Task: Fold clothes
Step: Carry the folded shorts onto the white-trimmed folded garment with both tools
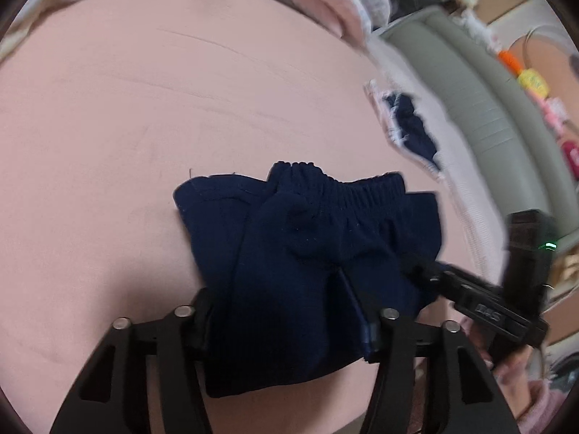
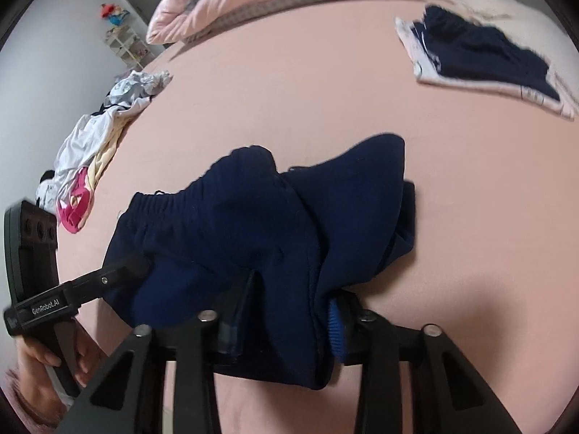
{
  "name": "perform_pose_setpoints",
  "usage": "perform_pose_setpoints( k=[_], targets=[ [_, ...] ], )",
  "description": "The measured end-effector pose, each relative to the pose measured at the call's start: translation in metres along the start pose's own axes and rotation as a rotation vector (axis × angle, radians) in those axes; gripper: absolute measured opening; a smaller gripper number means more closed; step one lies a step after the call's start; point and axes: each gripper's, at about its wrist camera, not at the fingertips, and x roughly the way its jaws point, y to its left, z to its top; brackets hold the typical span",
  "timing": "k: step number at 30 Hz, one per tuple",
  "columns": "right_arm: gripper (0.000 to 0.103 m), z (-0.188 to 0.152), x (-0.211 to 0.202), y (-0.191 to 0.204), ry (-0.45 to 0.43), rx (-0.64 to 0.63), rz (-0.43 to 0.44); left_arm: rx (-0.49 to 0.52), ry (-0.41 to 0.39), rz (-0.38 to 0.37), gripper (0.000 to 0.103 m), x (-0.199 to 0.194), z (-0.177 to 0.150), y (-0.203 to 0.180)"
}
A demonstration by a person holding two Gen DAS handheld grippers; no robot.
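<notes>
Two grippers clamp one navy garment [image 1: 296, 253] on the pink bed [image 1: 126, 126]: left gripper [image 1: 286, 329] and right gripper [image 2: 286, 325] each pinch a bunched fold near the bed's near edge. Folded clothes [image 2: 481, 61] lie towards the far right corner.

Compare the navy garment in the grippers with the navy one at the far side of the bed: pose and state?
1. The near navy garment lies bunched straight on the pink sheet; the far navy garment lies flat on a folded pale piece.
2. The left gripper and right gripper both pinch the near one; nothing touches the far one.
Both are dark navy.
</notes>
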Motion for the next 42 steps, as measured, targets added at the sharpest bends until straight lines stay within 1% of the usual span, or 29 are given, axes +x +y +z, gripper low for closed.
perform_pose_setpoints(
  k=[1,3,5,7,10,13,15,19,23,25,27,29,31,32,33,34,35,36,38,39,40,41,42],
  targets=[
    [0.024,-0.001,-0.005,0.003,-0.017,-0.01,-0.005,0.011,-0.018,0.008,0.014,-0.006,0.001,-0.007],
    [0.019,0.0,-0.015,0.009,-0.047,-0.03,-0.017,0.032,-0.057,0.021,0.013,-0.02,0.004,-0.02],
    [0.017,0.006,-0.025,0.011,-0.055,-0.046,-0.02,0.101,-0.081,0.023,0.013,-0.032,0.009,-0.045],
    [0.017,0.017,-0.043,0.012,-0.081,-0.08,-0.036,0.141,-0.094,0.009,0.013,-0.037,0.015,-0.067],
    [0.017,0.035,-0.077,-0.01,-0.106,-0.068,-0.045,0.181,-0.111,-0.027,0.013,-0.036,0.03,-0.1],
    [0.017,0.063,-0.097,-0.033,-0.151,-0.032,-0.072,0.227,-0.127,-0.068,0.013,-0.026,0.053,-0.133],
    [0.017,0.086,-0.104,-0.049,-0.184,-0.012,-0.105,0.261,-0.137,-0.077,0.013,-0.012,0.073,-0.16],
    [0.017,0.128,-0.127,-0.102,-0.266,0.058,-0.139,0.319,-0.167,-0.119,0.013,0.024,0.118,-0.215],
    [0.017,0.17,-0.14,-0.16,-0.334,0.104,-0.175,0.355,-0.192,-0.141,0.013,0.068,0.16,-0.251],
    [0.017,0.187,-0.137,-0.19,-0.357,0.116,-0.203,0.371,-0.202,-0.151,0.014,0.095,0.178,-0.268],
    [0.017,0.202,-0.131,-0.218,-0.376,0.115,-0.231,0.388,-0.209,-0.129,0.014,0.119,0.186,-0.272],
    [0.018,0.21,-0.111,-0.247,-0.384,0.114,-0.241,0.404,-0.216,-0.108,0.015,0.144,0.194,-0.276],
    [0.018,0.214,-0.072,-0.284,-0.303,0.185,-0.246,0.374,-0.111,-0.036,0.018,0.179,0.196,-0.262],
    [0.019,0.217,-0.052,-0.301,-0.232,0.235,-0.246,0.357,-0.057,0.0,0.019,0.197,0.197,-0.255],
    [0.021,0.218,-0.039,-0.315,-0.181,0.289,-0.221,0.341,-0.003,0.036,0.023,0.215,0.198,-0.248],
    [0.023,0.218,-0.036,-0.322,-0.171,0.323,-0.196,0.31,-0.003,0.003,0.023,0.213,0.198,-0.241],
    [0.028,0.217,-0.036,-0.327,-0.168,0.353,-0.173,0.313,-0.05,0.002,0.024,0.198,0.197,-0.24],
    [0.028,0.218,-0.044,-0.329,-0.19,0.357,-0.188,0.318,-0.098,0.003,0.026,0.183,0.197,-0.24],
    [0.029,0.219,-0.062,-0.33,-0.226,0.335,-0.243,0.357,-0.224,0.04,0.031,0.153,0.197,-0.248],
    [0.029,0.219,-0.072,-0.331,-0.256,0.332,-0.272,0.376,-0.275,0.059,0.034,0.142,0.195,-0.252],
    [0.029,0.218,-0.083,-0.333,-0.303,0.34,-0.315,0.395,-0.323,0.068,0.035,0.134,0.194,-0.257],
    [0.029,0.218,-0.087,-0.332,-0.334,0.326,-0.325,0.431,-0.33,0.028,0.035,0.132,0.193,-0.265],
    [0.029,0.218,-0.09,-0.33,-0.362,0.308,-0.329,0.457,-0.298,-0.017,0.035,0.138,0.194,-0.269]
  ],
)
